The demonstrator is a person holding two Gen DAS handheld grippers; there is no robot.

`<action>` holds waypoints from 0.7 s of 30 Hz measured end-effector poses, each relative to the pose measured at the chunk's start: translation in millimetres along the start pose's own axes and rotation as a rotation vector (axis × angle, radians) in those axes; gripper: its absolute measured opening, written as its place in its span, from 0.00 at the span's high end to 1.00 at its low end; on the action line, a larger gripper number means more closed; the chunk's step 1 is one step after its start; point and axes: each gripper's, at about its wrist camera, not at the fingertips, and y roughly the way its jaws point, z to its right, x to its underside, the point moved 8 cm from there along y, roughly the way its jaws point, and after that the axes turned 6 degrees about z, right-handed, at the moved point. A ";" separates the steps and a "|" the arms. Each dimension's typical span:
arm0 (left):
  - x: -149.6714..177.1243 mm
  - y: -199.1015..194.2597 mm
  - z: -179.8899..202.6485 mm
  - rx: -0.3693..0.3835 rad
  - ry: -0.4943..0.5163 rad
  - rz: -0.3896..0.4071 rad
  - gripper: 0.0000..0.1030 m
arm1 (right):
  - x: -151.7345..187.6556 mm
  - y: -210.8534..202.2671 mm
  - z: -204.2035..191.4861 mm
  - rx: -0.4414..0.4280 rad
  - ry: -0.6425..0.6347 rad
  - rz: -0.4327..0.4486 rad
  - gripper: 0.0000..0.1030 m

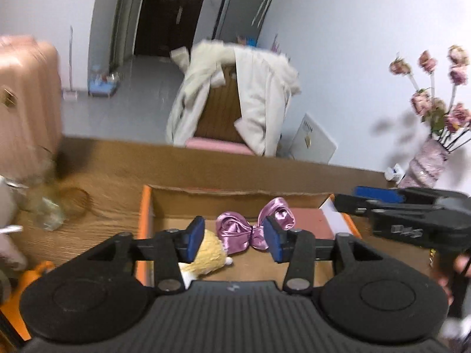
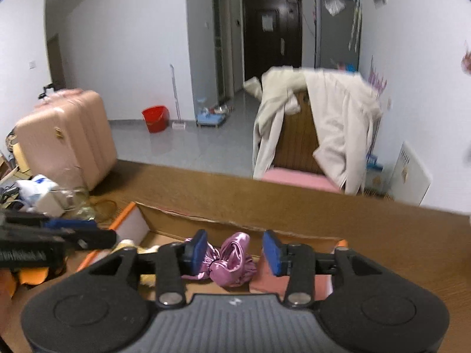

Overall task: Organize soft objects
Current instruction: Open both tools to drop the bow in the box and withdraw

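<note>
A lived-in home, seen from a wooden table.

Beyond the left gripper [image 1: 234,239] stood a chair [image 1: 219,111] draped with a pale coat [image 1: 265,97]; a pink suitcase [image 2: 67,138], red bucket [image 2: 155,118], flower vase [image 1: 426,164] and dark entrance door [image 2: 270,32] filled the room.

No text, brand or number can be read in either view. Raised lettering is seen on the side of the right gripper [image 1: 379,203], but it is blurred beyond reading; a paper sheet on the dark door [image 2: 272,33] behind the draped chair is likewise illegible
</note>
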 end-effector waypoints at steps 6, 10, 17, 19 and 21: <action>9.0 -106.0 -10.1 -0.025 0.094 0.097 0.38 | 5.8 -99.9 14.5 0.032 -0.043 0.042 0.41; 16.3 -151.2 -11.2 -0.048 0.098 0.136 0.30 | 15.6 -140.4 10.7 0.035 -0.033 0.064 0.38; 58.9 -208.5 -6.2 -0.099 0.107 0.215 0.20 | 54.9 -204.2 -13.0 0.055 -0.109 0.159 0.30; 78.3 -224.6 -4.6 -0.100 0.092 0.247 0.19 | 71.7 -222.3 -21.5 0.036 -0.120 0.189 0.21; 99.8 -238.6 -3.8 -0.116 0.085 0.272 0.18 | 93.4 -240.1 -31.2 0.023 -0.130 0.220 0.19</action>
